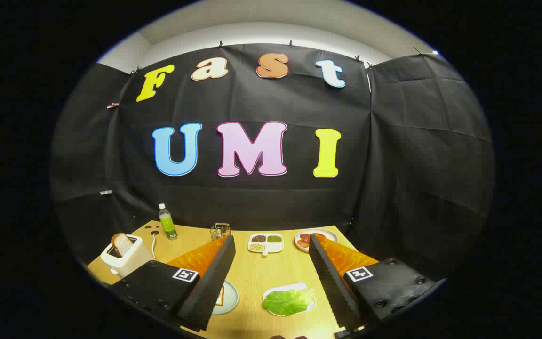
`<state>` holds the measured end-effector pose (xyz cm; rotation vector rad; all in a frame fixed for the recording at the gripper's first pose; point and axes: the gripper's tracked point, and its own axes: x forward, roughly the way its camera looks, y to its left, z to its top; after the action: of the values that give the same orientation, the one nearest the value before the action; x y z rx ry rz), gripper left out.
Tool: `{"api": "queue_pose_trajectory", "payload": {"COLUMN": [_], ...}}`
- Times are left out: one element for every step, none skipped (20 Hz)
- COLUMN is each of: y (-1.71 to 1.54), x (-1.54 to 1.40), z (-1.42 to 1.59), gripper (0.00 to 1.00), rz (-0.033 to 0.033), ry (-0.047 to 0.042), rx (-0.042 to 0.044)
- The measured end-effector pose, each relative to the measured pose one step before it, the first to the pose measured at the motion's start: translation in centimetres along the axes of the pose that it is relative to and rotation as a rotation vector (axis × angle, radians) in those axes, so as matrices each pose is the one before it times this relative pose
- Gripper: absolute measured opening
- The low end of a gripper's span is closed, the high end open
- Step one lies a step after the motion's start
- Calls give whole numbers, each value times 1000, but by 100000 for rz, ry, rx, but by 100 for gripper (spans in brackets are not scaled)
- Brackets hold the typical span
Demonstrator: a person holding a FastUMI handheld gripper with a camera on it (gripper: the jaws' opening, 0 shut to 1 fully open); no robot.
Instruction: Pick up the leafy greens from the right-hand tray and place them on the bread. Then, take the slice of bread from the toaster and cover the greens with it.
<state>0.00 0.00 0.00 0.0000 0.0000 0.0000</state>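
Gripper view: the gripper (271,245) is seen held high above a wooden table (257,278), its two fingers spread wide with nothing between them. The leafy greens (289,301) are found low between the fingers, nearer the right finger, lying on a white tray (282,288). Just beside the left finger, and partly hidden by it, a pale plate (228,297) is seen; what looks like the edge of a bread slice is glimpsed on it, though too little is shown for this to be certain. Beyond the left finger a white toaster (125,256) is set, with a slice of bread (122,243) standing up out of its slot. Farther ahead, a green bottle (167,221), a small glass (220,230), a divided dish (266,243) and a plate of red food (309,238) are ranged along the far side of the table.

The first step is judged not yet begun: the greens are untouched on their tray. For the next move, the gripper would need to be lowered and tilted down toward the greens, with the fingers kept apart until the leaf is straddled, then closed gently, since a soft, flat leaf is likely to slip or tear.
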Motion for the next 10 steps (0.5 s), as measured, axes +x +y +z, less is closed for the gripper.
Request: {"api": "queue_pose_trajectory", "payload": {"y": [13, -34, 128, 269, 422, 211, 242, 262, 296, 136], "x": [149, 119, 1, -25, -29, -63, 18, -80, -51, -57], "z": [-445, -400, -37, 231, 183, 178, -67, -21, 47, 83], "gripper": [98, 98, 98, 98, 98, 98, 98, 98, 98, 98], "rz": [247, 421, 685, 1394, 1190, 502, 429, 396, 398, 3], "ry": [1282, 1063, 345, -615, -887, -851, -426, -74, -166, -98], "rx": [-536, -231, 289, 937, 525, -247, -938, -766, -420, -265]}}
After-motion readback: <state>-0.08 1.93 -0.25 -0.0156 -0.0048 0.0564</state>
